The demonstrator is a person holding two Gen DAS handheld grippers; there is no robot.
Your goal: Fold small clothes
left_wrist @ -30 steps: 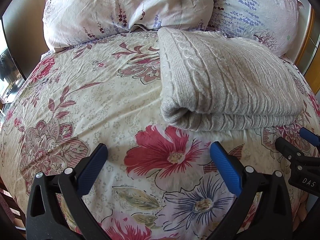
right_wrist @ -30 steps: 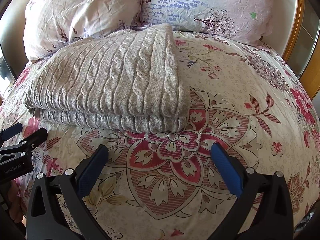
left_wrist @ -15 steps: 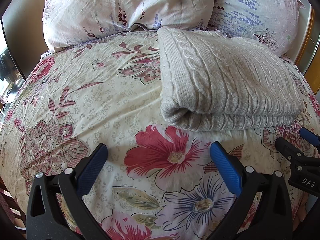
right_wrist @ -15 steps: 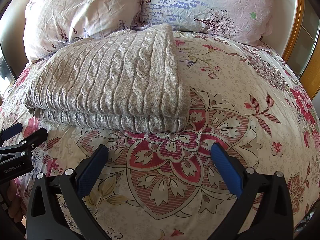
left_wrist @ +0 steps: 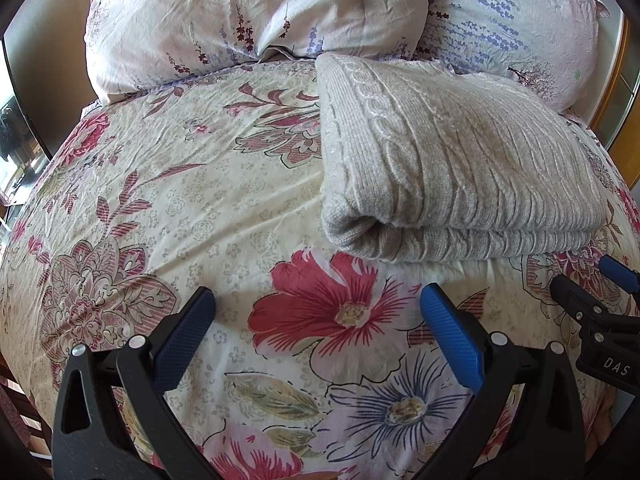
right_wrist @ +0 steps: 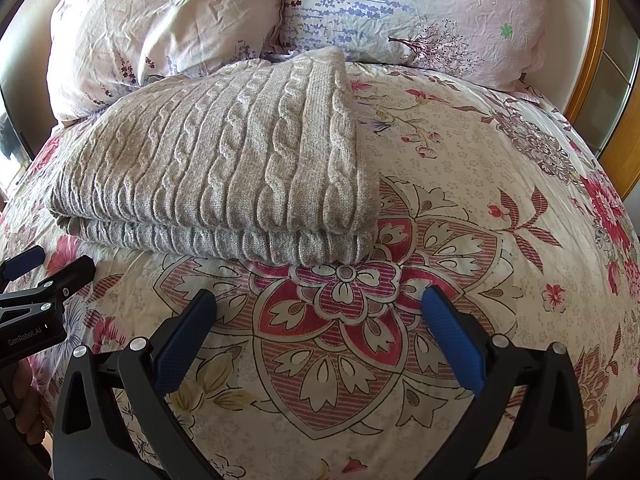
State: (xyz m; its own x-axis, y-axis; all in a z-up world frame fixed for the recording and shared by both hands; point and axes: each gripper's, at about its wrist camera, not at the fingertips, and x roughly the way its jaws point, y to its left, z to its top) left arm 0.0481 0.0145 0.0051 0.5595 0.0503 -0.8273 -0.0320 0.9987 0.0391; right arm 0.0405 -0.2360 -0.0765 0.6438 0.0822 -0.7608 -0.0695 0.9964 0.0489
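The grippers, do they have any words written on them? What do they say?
"DAS" is on the black body of the right gripper, seen in the left wrist view; more letters may be cut off.
"GenRobot.AI" is on the black body of the left gripper, seen in the right wrist view.
No other writing shows.

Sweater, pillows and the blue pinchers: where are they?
Sweater (right_wrist: 224, 160): right wrist view, on its cable-knit top.
Left pillow (left_wrist: 248, 12): left wrist view, on its wrinkled middle.
Left gripper (left_wrist: 318, 320): left wrist view, midway between its blue fingertips, which stand open.
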